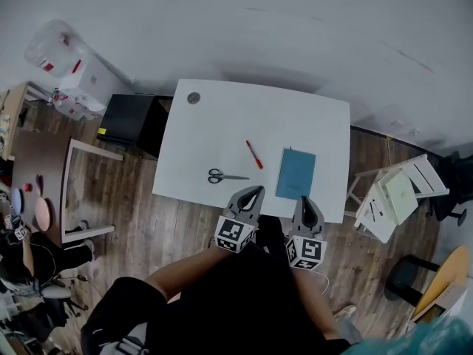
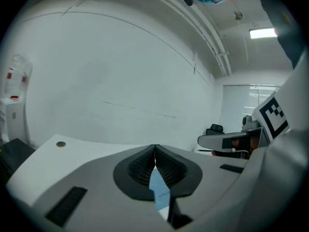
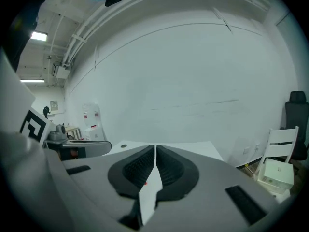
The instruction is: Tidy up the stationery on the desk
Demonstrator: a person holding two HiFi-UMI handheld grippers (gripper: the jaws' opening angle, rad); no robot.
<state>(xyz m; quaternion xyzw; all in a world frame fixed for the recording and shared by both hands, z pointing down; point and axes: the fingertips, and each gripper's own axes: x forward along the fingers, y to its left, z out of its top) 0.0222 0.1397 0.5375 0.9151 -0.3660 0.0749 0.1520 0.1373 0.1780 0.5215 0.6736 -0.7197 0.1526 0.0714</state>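
Observation:
On the white desk [image 1: 214, 124] lie a pair of scissors [image 1: 224, 176] near the front, a red pen [image 1: 254, 154] in the middle and a blue notebook [image 1: 295, 174] to the right. My left gripper [image 1: 253, 194] hovers at the desk's front edge, just right of the scissors, shut with nothing in it. Beside it, my right gripper [image 1: 306, 205] hangs at the front edge below the notebook, also shut and empty. Through the closed jaws of the left gripper [image 2: 155, 154] a sliver of blue notebook [image 2: 158, 190] shows. The right gripper [image 3: 155, 154] faces the desk [image 3: 193, 150] and the wall.
A black cabinet [image 1: 133, 120] stands left of the desk. White folding chairs [image 1: 392, 194] with a box stand to the right. A brown table [image 1: 37, 176] and a white frame [image 1: 81, 191] lie on the left. A round cable grommet [image 1: 194, 97] sits at the desk's far left corner.

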